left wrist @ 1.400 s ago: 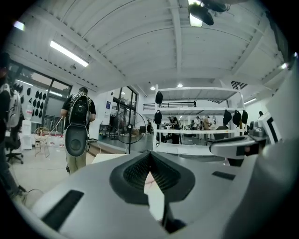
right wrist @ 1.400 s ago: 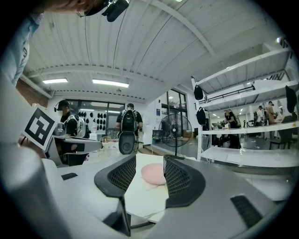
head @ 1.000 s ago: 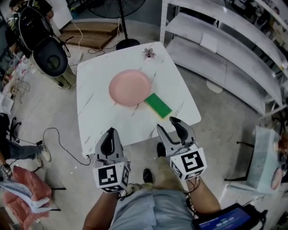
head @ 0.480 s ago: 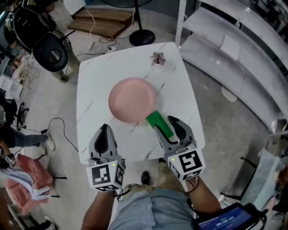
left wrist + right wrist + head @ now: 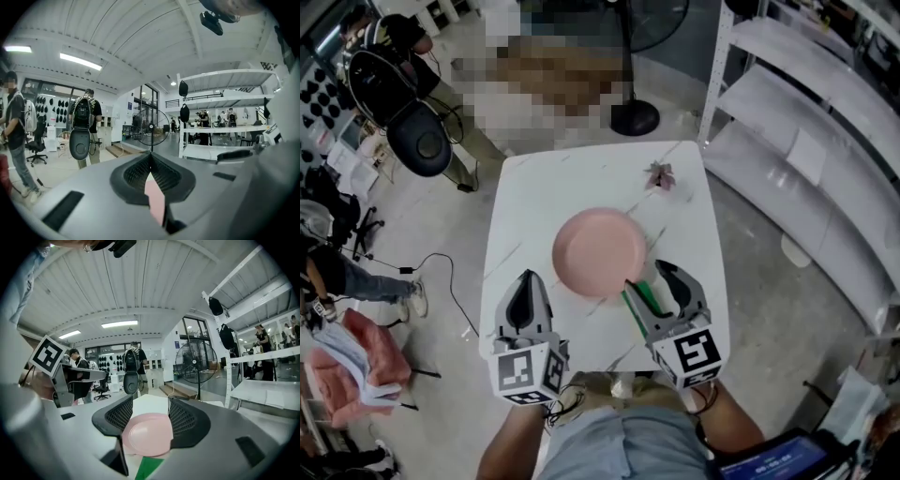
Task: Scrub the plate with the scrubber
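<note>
A pink plate sits in the middle of the white marble table. A green scrubber lies flat just to the right of the plate's near rim. My right gripper hovers over the scrubber with its jaws opening; the scrubber shows between them, not pressed. In the right gripper view the plate lies straight ahead between the fingers, with the scrubber below. My left gripper is shut and holds nothing, over the table's near left; a sliver of plate shows beneath its tips.
A small dried-flower-like object lies at the table's far right. A standing fan is beyond the table, white shelving to the right, and a person with a black backpack to the left. Cables trail on the floor.
Both grippers have moved forward over the table. The right one has come over the green scrubber and its jaws stand wider. The left gripper stays shut.
</note>
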The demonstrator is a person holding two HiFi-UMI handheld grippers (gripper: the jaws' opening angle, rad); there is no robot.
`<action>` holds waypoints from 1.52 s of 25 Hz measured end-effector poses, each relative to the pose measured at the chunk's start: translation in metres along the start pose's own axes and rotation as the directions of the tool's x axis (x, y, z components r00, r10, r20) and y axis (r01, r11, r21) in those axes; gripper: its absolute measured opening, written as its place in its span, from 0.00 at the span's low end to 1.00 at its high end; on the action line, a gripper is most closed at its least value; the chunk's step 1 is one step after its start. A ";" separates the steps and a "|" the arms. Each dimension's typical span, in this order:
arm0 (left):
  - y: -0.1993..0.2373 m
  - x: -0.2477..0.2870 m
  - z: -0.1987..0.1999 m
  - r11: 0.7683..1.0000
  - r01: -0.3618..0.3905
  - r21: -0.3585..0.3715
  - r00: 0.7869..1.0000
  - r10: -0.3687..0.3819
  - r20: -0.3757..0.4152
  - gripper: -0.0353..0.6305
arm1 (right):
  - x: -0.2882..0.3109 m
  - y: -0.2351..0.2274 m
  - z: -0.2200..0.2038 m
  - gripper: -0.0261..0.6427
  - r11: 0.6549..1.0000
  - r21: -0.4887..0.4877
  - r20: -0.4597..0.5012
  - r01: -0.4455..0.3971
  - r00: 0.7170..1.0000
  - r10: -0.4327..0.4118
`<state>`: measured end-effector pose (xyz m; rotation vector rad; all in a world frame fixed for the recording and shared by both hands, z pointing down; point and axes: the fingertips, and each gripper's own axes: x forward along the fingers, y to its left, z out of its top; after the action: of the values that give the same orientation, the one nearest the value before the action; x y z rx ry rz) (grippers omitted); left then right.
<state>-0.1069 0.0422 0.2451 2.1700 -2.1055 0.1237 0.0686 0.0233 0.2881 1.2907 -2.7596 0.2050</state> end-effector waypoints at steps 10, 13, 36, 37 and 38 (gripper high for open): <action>0.031 0.057 -0.051 0.998 0.009 -0.055 0.992 -0.016 -0.123 0.06 | 0.036 -0.002 -0.068 0.49 1.000 -0.010 -0.214 -0.005 0.977 0.003; 0.036 0.064 -0.079 0.997 0.001 -0.077 0.978 -0.018 -0.208 0.06 | 0.031 0.002 -0.108 0.55 1.000 -0.006 -0.331 -0.014 0.944 0.011; 0.061 0.076 -0.203 0.988 -0.045 -0.145 0.898 -0.024 -0.439 0.07 | -0.011 -0.005 -0.220 0.49 0.984 0.141 -0.575 0.112 0.818 -0.011; 0.060 0.077 -0.200 0.989 -0.041 -0.143 0.900 -0.026 -0.434 0.07 | -0.013 -0.009 -0.214 0.49 0.979 0.165 -0.557 0.121 0.831 -0.009; 0.060 0.079 -0.197 0.990 -0.036 -0.140 0.902 -0.029 -0.430 0.07 | -0.013 -0.014 -0.208 0.49 0.976 0.180 -0.541 0.126 0.841 -0.009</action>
<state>-0.1599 -0.0104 0.4521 1.8453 -1.8053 0.4002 0.0927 0.0573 0.4928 1.1439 -2.2479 0.7477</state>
